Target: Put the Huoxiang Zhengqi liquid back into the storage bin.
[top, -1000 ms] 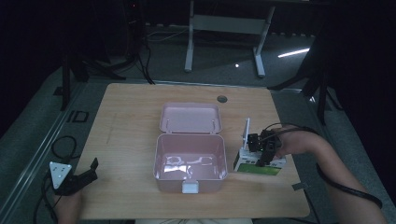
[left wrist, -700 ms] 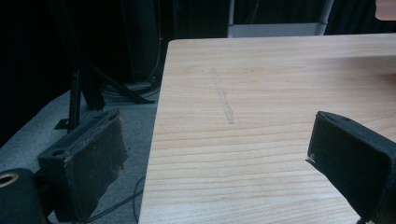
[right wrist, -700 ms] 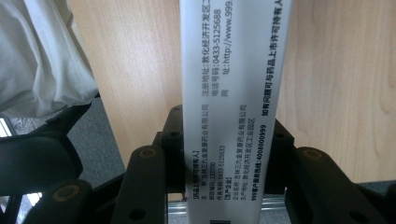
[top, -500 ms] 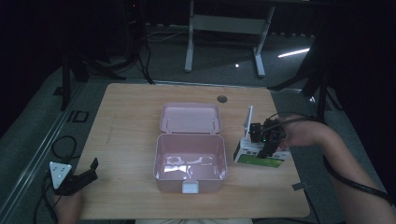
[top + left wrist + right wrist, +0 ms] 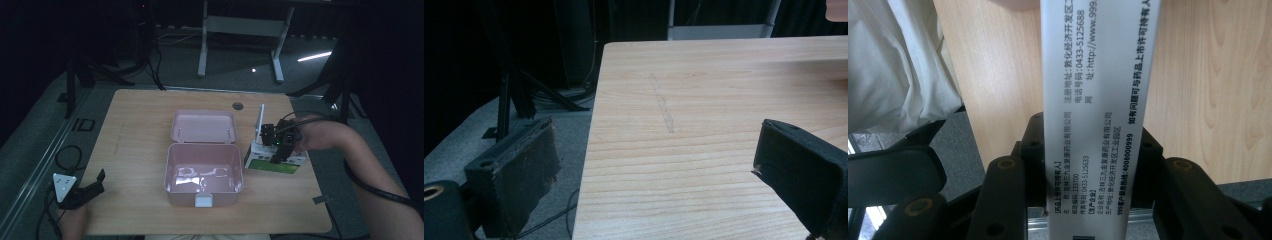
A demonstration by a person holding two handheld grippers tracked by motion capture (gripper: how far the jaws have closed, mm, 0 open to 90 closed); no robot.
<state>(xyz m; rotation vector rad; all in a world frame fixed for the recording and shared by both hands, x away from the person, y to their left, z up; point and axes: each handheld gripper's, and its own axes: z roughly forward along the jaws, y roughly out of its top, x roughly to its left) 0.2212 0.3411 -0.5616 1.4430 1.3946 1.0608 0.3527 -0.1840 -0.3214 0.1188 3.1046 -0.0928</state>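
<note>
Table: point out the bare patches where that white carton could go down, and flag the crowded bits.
Free: the wide strip of table left of the pink box, the far edge beyond its open lid, and the near right corner. Crowded: right of the box, where the right tongs grip the carton. The left tongs sit at the near left corner.

- Wooden desk [image 5: 140, 125], faint scratch line seen on its surface [image 5: 663, 107].
- Small round grommet [image 5: 237, 106] set near the far edge.
- White frame legs [image 5: 240, 30] and dark cables [image 5: 150, 65] seen on the floor behind.
</note>
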